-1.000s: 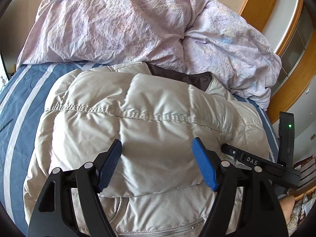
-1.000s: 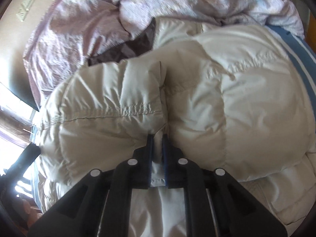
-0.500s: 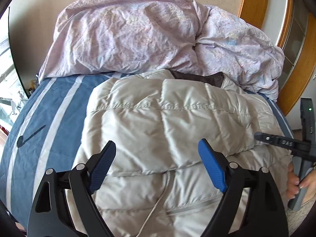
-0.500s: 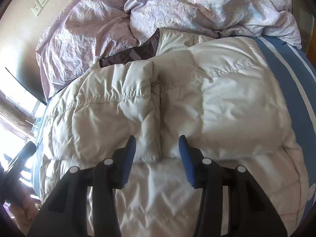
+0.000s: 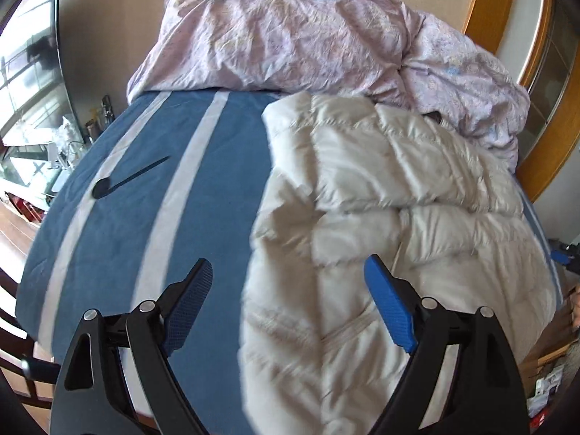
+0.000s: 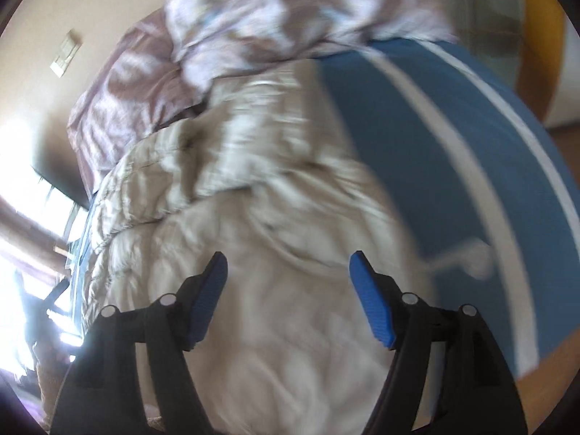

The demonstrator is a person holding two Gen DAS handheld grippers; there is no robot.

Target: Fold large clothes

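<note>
Daylight, window glare, right wrist view motion-blurred, fisheye-bent edges

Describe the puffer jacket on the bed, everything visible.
The puffer jacket is cream-white, quilted in stitched padded panels, with a smooth, slightly shiny shell. A zip line runs across its near part, and a sliver of dark lining shows at the far end. It lies folded and bunched on the blue striped bedsheet, its far end against the crumpled lilac duvet. Both grippers hang open above it; no fingers touch it. The right wrist view is motion-blurred.
</note>
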